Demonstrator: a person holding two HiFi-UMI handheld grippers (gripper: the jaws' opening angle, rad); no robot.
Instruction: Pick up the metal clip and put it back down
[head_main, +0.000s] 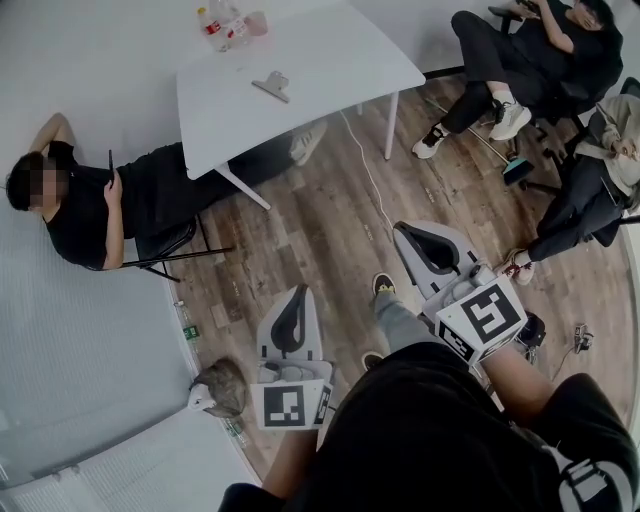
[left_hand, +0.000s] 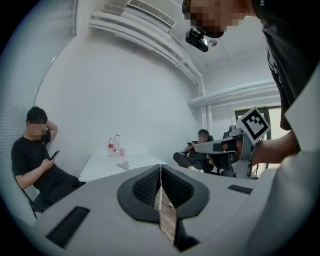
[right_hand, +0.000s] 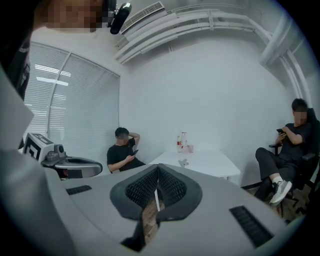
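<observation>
**Both grippers shut and empty, clip far ahead on table**

The left gripper (head_main: 298, 296) and right gripper (head_main: 404, 233) are held side by side over a wooden floor (head_main: 320, 230), pointing nearly level toward a white table (head_main: 330, 60); each has its jaws pressed together with nothing between them. The metal clip (head_main: 272, 85) lies flat on the table, well ahead of both grippers, a little left of the left gripper's line and a little right of the right one's; bottles (head_main: 215, 27) stand beyond it at the far edge. Likely risks: arriving with the jaws closed would shove the clip instead of straddling it; the thin clip may skid on the smooth top; a white cable (head_main: 365, 170) crosses the floor between grippers and table and could trip the person; overshooting could knock the bottles.
</observation>
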